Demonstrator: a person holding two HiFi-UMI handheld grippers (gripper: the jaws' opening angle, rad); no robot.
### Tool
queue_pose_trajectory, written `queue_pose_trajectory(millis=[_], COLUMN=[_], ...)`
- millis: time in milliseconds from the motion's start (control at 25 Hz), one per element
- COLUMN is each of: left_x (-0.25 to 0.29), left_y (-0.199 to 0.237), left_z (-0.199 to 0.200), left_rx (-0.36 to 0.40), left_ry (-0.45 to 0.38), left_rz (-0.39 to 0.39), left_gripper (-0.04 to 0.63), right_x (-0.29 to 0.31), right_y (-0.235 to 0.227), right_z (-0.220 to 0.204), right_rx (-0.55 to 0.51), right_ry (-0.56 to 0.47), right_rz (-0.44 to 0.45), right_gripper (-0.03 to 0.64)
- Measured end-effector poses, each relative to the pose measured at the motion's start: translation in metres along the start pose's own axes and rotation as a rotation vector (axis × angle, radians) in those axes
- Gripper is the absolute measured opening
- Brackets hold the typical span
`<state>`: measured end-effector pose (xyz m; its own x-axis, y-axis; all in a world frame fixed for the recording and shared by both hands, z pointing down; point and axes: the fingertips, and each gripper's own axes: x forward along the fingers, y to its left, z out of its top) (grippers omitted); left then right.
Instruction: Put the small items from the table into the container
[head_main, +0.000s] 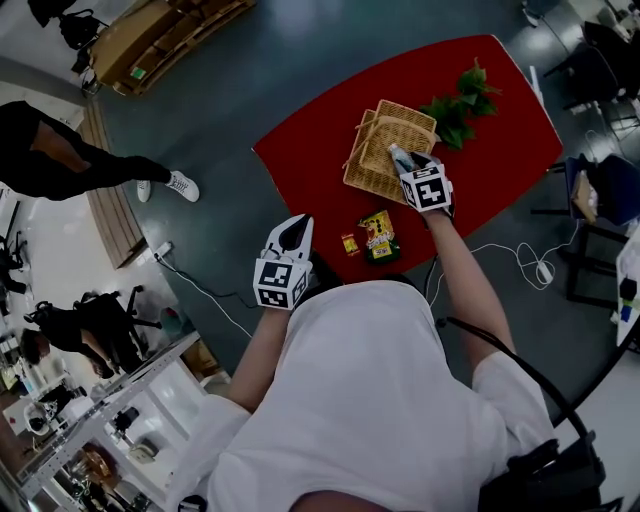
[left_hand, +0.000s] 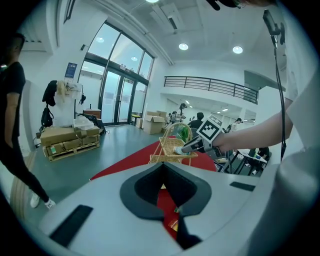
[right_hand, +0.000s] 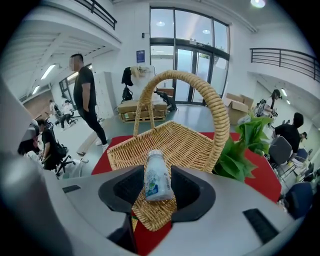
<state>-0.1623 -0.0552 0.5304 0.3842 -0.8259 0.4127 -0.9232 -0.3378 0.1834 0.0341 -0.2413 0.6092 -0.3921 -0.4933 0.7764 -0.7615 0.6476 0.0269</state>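
R claw (head_main: 412, 168) is clamped on the bottle (right_hand: 157, 172), pads on its sides, cap aimed away from you. The bottle hangs over the basket (right_hand: 185, 142), just inside its near rim, w/ the handle arching beyond it.

The drop looks like the step in hand, so:
- Go a bit further in past the rim before letting go. The bottle's base sits about over the rim edge & could tip out onto the surface (head_main: 480, 170).
- Stop short of the handle; don't clip it.
- Get low over the weave, then part the pads slowly. A round bottle will prob roll, so lay it down, no drop from height.

L claw (head_main: 296, 230) is closed w/ nothing in it, well clear of the basket, at your edge of the surface.

Left to do, both on your side of the basket: yellow packet (head_main: 379, 236) & small orange packet (head_main: 349, 244) just beside it. L claw is nearer those, imo. The plant (head_main: 458, 105) beyond the basket is prob not for packing.
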Motion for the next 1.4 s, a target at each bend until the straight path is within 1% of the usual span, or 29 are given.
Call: queue_pose_trajectory(millis=[200,400,560,800,920,1040,1240,1400], left_x=[-0.001,-0.002,-0.002,-0.003,-0.003,-0.005,-0.003,-0.001], left_y=[-0.007,-0.017,-0.027,-0.042,-0.050,-0.053,-0.057,-0.061], left_z=[0.005,0.003,0.005,0.011,0.014,0.017,0.011,0.005], left_rx=[0.009,0.032,0.054,0.085,0.079,0.058,0.055,0.037], left_ry=[-0.013,-0.008,-0.011,-0.019,-0.039,-0.064,-0.045,-0.033], left_rz=[-0.004,-0.022,-0.047,-0.074,-0.095,-0.093,-0.094,-0.098], left_gripper=[0.008,0.008,0.008,0.008,0.008,0.008,0.008,0.008], right_x=[-0.016,-0.044,-0.070,-0.114,-0.127,-0.132,-0.135,-0.135], right_y=[0.000,0.010,0.021,0.041,0.046,0.048,0.049,0.053], right_z=[0.010,0.014,0.011,-0.008,-0.024,-0.043,-0.071,-0.087], right_rx=[-0.004,-0.037,-0.041,0.056,0.079,0.099,0.142,0.160], right_ry=[-0.049,-0.124,-0.187,-0.257,-0.260,-0.239,-0.207,-0.186], right_rz=[-0.005,0.019,0.055,0.111,0.120,0.125,0.116,0.121], right_gripper=[0.175,0.175,0.175,0.175,0.175,0.175,0.175,0.175])
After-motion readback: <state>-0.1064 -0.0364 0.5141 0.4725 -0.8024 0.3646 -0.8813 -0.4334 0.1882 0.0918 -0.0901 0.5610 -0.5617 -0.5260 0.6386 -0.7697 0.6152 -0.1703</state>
